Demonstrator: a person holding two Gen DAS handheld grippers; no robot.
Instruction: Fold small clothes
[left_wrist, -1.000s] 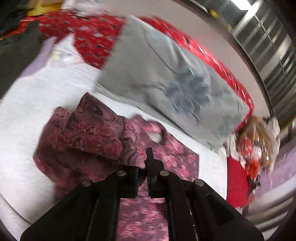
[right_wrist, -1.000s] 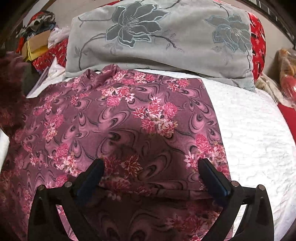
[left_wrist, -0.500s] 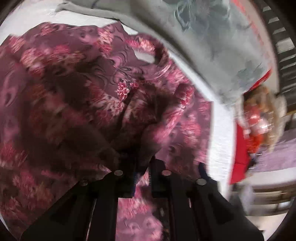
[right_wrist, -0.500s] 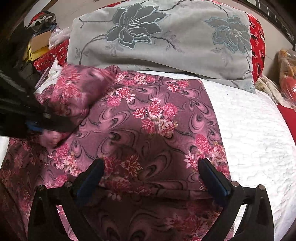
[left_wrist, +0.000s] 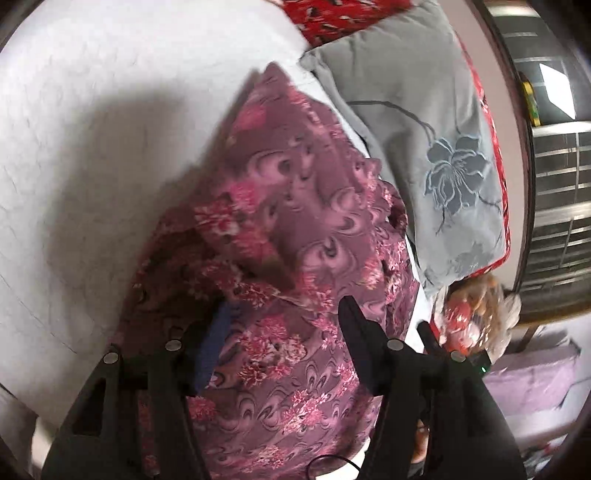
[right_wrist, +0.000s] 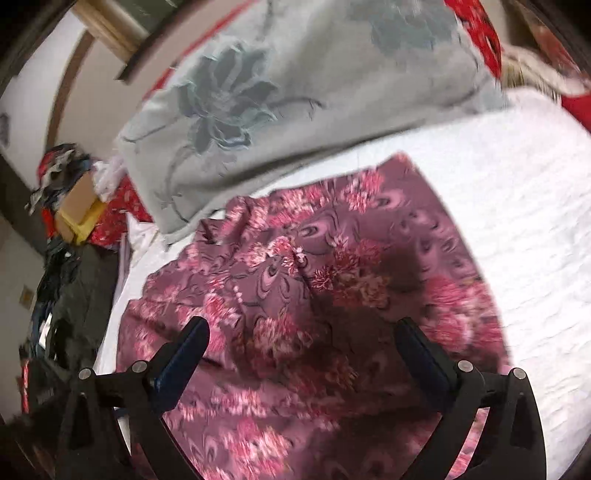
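Change: the left claw (left_wrist: 280, 328), pinched on a garment corner a second ago, now stands spread with cloth lying loose between its fingers; the right view has tilted and pulled back.
Left claw: spread, gripping nothing.
Right claw (right_wrist: 301, 345): spread wide above the cloth, gripping nothing.
Garment (right_wrist: 332, 295): floral maroon, on the bed (right_wrist: 524, 206), one side thrown over the middle and lying rumpled.
Progress: likely one fold laid; smoothing and further folds remain.
Edges: the far hem touches the pillow (right_wrist: 295, 92); the right hem runs straight.
Room: bare bed right of the garment in the right view; clutter (right_wrist: 66, 258) crowds the left.
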